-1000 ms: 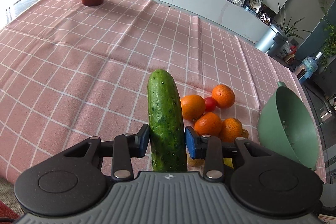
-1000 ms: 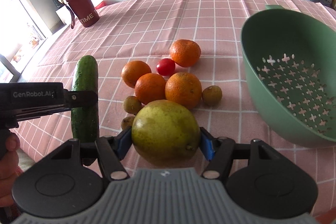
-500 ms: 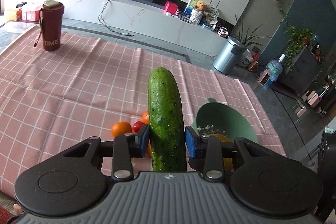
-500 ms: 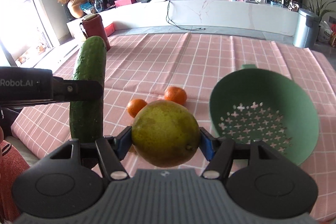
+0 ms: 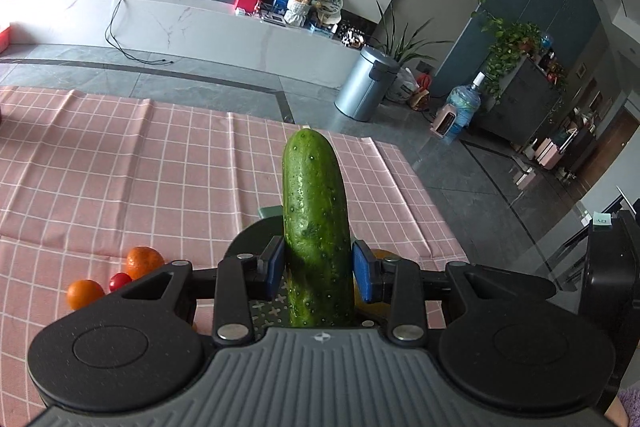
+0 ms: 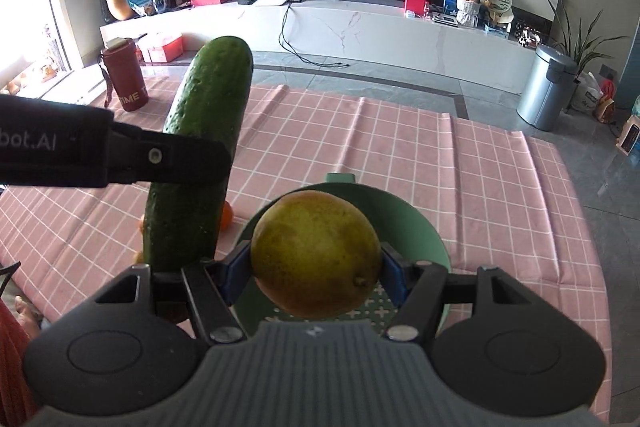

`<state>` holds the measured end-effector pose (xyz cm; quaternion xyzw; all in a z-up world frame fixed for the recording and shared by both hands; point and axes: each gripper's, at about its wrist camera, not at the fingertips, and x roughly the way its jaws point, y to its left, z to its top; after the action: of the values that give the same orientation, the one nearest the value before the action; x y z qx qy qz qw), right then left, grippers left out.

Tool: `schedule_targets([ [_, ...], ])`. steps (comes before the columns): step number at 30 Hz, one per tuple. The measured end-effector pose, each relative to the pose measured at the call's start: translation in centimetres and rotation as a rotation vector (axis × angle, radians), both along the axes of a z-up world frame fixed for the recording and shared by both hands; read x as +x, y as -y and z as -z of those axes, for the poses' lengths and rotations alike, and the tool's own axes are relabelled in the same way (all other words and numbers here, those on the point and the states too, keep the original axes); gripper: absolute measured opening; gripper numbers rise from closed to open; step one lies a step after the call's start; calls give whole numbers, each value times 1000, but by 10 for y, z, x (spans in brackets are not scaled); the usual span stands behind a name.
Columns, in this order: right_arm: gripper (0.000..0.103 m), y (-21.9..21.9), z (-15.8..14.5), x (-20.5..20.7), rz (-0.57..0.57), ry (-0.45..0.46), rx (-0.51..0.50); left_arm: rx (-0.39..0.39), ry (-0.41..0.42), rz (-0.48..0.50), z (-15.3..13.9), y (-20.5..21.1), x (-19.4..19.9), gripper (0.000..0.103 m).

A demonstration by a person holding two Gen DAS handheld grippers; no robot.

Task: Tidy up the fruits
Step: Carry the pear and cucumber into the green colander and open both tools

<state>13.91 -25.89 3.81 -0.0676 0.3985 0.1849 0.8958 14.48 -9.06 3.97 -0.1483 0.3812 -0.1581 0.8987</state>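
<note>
My left gripper is shut on a green cucumber and holds it above the green colander, which it mostly hides. The cucumber also shows in the right wrist view, clamped by the left gripper's black finger. My right gripper is shut on a yellow-green pear and holds it over the colander. Two oranges and a cherry tomato lie on the pink checked cloth to the left.
A dark red tumbler stands at the table's far left. The table's far edge and right edge drop to a grey tiled floor. A steel bin stands on the floor beyond.
Both grippers have risen and moved over the colander with the cucumber and the pear still held. The fruit pile now lies lower left and mostly out of sight.
</note>
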Motion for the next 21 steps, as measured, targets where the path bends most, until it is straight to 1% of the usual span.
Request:
schedule_targets([
  [1,62,5,4,6,-6,-12,-11,4,-25,6,7,5,5,40],
  [3,62,13,15,19,-22,-45,-26,43,-63,32,22,15,15,40],
  [5,62,18,28,31,-51,-75,-49,75,-112,39,36,24,24,40],
  [8,62,21,47,49,-109,-108,-80,94,-166,49,54,28,32,40],
  [13,62,15,69,66,-232,-160,-170,128,-217,78,70,38,45,40],
  [15,62,12,74,68,-273,-169,-192,166,-233,98,74,45,49,40],
  [17,62,8,83,69,-313,-178,-225,183,-248,106,79,50,50,40],
  [21,62,7,93,75,-342,-204,-253,193,-270,119,87,52,53,40],
])
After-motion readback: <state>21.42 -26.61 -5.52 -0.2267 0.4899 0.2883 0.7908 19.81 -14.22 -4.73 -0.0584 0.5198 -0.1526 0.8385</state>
